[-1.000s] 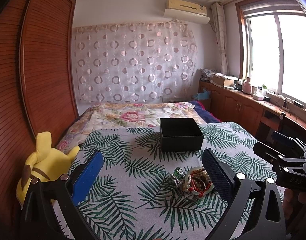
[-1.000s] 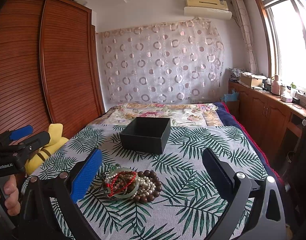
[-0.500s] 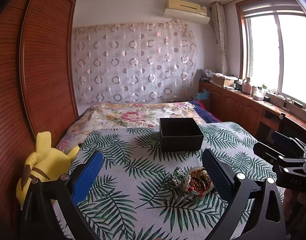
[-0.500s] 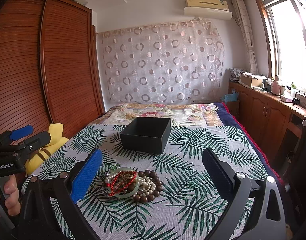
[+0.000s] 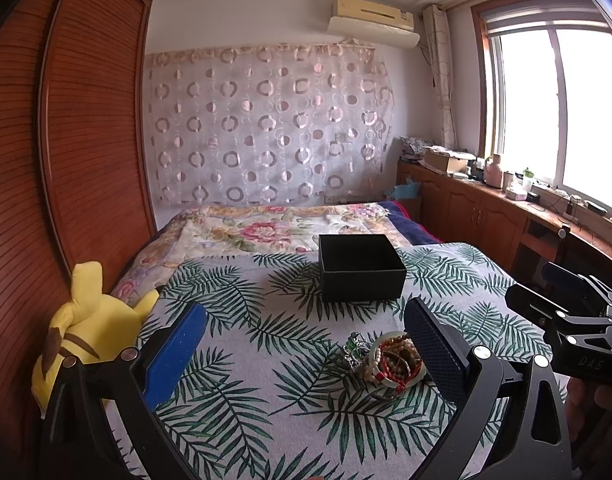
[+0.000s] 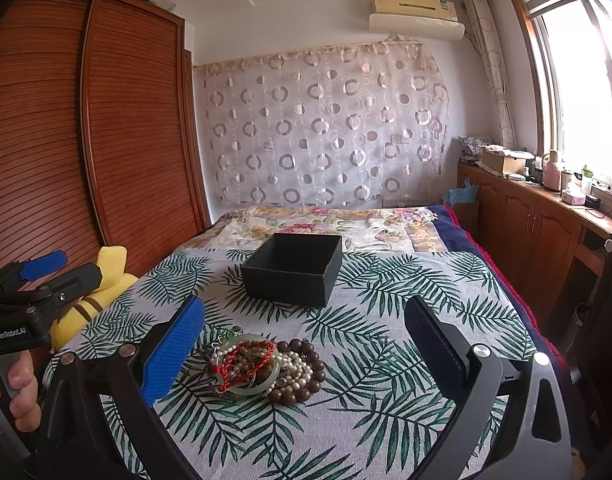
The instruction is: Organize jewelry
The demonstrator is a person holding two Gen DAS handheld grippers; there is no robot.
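Observation:
A heap of jewelry (image 6: 265, 366) lies on the leaf-print cloth: a pale green bangle, a red cord bracelet, white pearls and dark brown beads. In the left wrist view the jewelry heap (image 5: 386, 360) sits close to the right finger. Behind it stands an open black box (image 5: 360, 266), also the black box (image 6: 293, 268) in the right wrist view, with nothing visible inside. My left gripper (image 5: 301, 340) is open, hovering short of the heap. My right gripper (image 6: 306, 340) is open too, with the heap between its fingers but further ahead, untouched.
A yellow plush toy (image 5: 85, 320) leans at the bed's left edge beside a wooden wardrobe (image 5: 85, 140). A floral quilt (image 5: 265, 228) covers the far bed. Wooden cabinets (image 6: 546, 232) with clutter run under the window on the right. A hand (image 6: 21, 388) holds the left gripper's handle.

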